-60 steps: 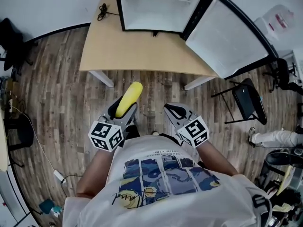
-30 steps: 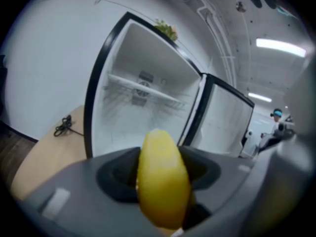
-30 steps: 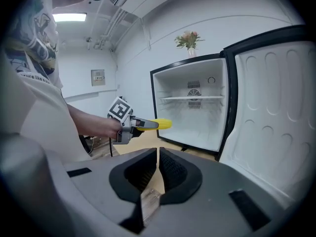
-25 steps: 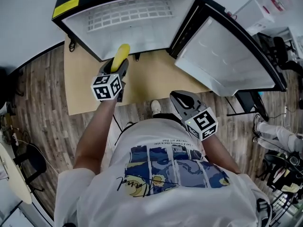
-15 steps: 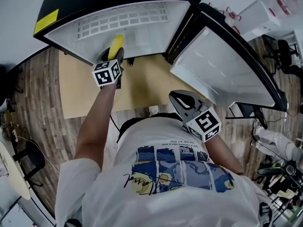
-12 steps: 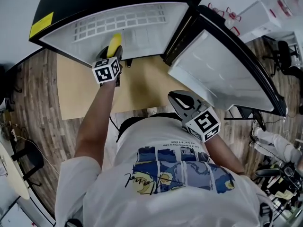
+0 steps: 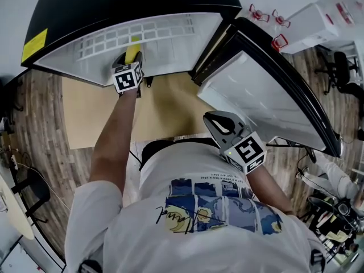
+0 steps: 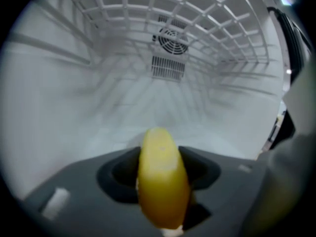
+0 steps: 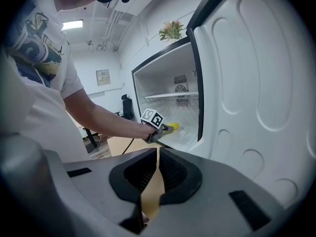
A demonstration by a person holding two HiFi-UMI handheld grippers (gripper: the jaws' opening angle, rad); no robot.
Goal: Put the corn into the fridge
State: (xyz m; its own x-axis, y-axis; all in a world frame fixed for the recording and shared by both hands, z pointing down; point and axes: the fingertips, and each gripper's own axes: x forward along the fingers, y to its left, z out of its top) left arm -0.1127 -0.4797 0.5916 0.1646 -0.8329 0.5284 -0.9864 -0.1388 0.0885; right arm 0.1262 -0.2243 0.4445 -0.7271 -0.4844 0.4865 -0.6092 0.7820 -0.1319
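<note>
Currently left gripper (image 7: 128,66) clamps corn (image 8: 162,177), tip toward 12 o'clock for fridge (image 7: 170,41) reach; right gripper (image 9: 157,169) closed, empty, parked at 5 o'clock.

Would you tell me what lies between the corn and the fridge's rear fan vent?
Only bare white fridge interior between corn and vent, in the left gripper view.

No legible text; yellow sticker (image 7: 35,45) on fridge (image 7: 125,4) and shirt print (image 7: 196,209) unreadable
</note>
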